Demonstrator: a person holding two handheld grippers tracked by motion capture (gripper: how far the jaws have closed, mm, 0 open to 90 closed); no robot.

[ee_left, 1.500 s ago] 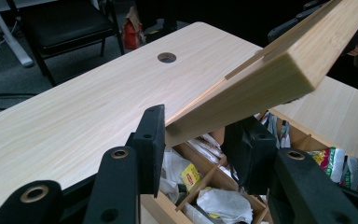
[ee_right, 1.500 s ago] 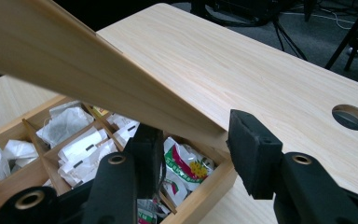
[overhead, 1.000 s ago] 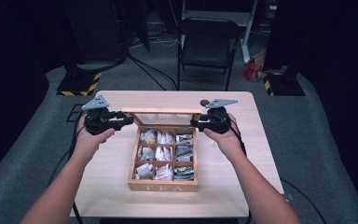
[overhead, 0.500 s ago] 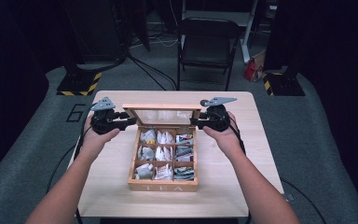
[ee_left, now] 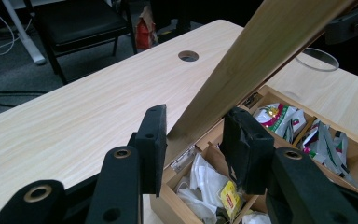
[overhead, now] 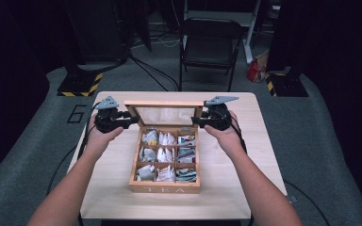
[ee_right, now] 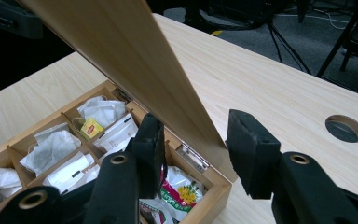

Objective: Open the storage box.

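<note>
A wooden tea box (overhead: 165, 189) stands mid-table with several compartments of tea bags (overhead: 166, 155). Its glass-paned lid (overhead: 165, 103) is raised and leans back. My left gripper (overhead: 133, 118) is at the lid's left edge. In the left gripper view the lid (ee_left: 261, 42) runs down between the jaws of the left gripper (ee_left: 196, 140), which have just been closing, and both pads (ee_left: 151, 140) meet it. My right gripper (overhead: 195, 120) is at the lid's right edge. In the right gripper view the right gripper (ee_right: 196, 140) straddles the lid (ee_right: 121, 42), with a gap at the right pad (ee_right: 247, 149).
The light wood table (overhead: 245, 188) has a round cable hole (ee_right: 345, 128) behind the box. A black folding chair (overhead: 209, 42) and a red bag (overhead: 254, 70) stand on the floor beyond. Yellow-and-black striped stand bases (overhead: 80, 84) flank the table's far corners.
My left hand has moved right and down, bringing its gripper to the lid's left edge. The right hand and the lid have stayed where they were.
</note>
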